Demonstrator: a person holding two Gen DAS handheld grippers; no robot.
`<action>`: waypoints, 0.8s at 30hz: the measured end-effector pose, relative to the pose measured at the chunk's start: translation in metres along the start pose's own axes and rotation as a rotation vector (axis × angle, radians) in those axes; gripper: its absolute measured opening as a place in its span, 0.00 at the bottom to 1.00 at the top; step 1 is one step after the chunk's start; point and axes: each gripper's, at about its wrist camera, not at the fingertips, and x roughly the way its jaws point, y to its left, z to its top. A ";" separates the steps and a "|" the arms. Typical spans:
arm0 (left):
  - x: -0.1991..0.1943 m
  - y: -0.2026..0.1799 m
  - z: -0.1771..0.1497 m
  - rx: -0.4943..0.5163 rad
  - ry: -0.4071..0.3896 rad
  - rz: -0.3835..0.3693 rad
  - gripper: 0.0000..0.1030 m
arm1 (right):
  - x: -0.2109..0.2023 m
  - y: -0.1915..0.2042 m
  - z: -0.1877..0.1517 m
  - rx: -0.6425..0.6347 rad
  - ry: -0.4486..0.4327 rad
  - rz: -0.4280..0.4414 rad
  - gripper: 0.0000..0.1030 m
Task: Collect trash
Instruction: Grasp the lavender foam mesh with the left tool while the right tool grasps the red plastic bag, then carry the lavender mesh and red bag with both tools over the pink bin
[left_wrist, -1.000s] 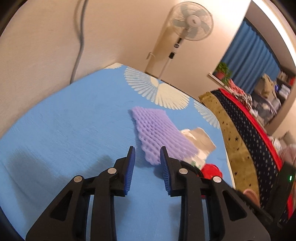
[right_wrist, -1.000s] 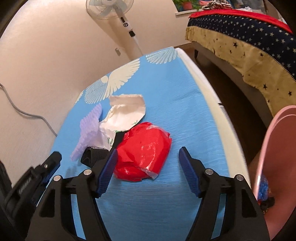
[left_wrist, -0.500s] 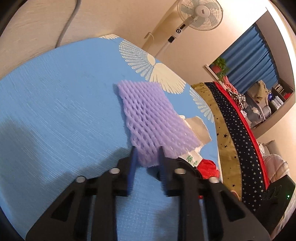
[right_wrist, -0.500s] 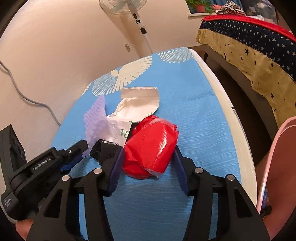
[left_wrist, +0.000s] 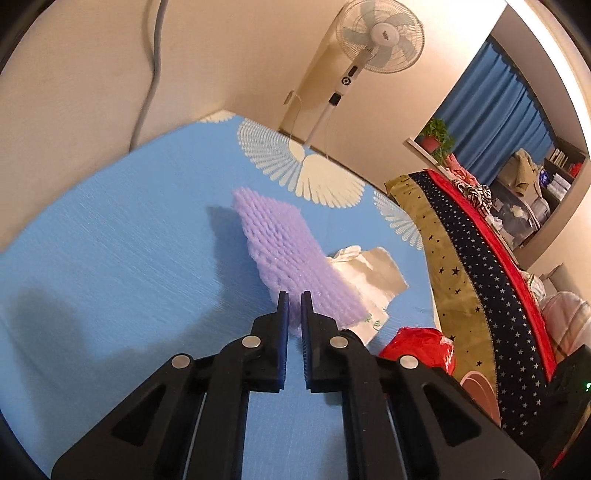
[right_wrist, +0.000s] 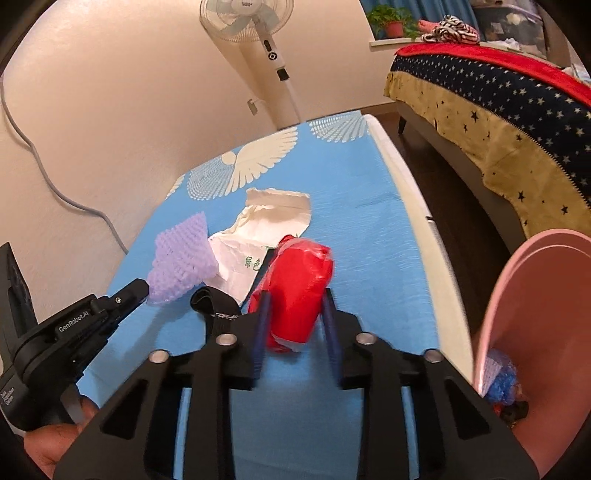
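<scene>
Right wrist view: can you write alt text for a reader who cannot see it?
The right gripper is closing around a crumpled red plastic bag on a blue tablecloth. To its left lie a white paper bag and purple foam netting, whose near end the left gripper holds; a pink bin stands right.

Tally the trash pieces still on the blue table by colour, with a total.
Purple: 1, foam net, its near edge between the closing left gripper jaws.
Red: 1, plastic bag, between the closing right gripper jaws.
White: 1, paper bag, lying flat behind them.
Black: 1, strap beside the red bag.
Total: 4
</scene>
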 end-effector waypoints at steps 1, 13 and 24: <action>-0.005 -0.003 0.000 0.012 -0.005 0.000 0.06 | -0.007 0.000 0.001 -0.005 -0.008 -0.004 0.23; -0.062 -0.023 -0.011 0.109 -0.047 -0.022 0.06 | -0.073 0.003 -0.005 -0.043 -0.070 -0.025 0.20; -0.106 -0.042 -0.026 0.187 -0.071 -0.049 0.06 | -0.131 -0.004 -0.011 -0.066 -0.125 -0.066 0.20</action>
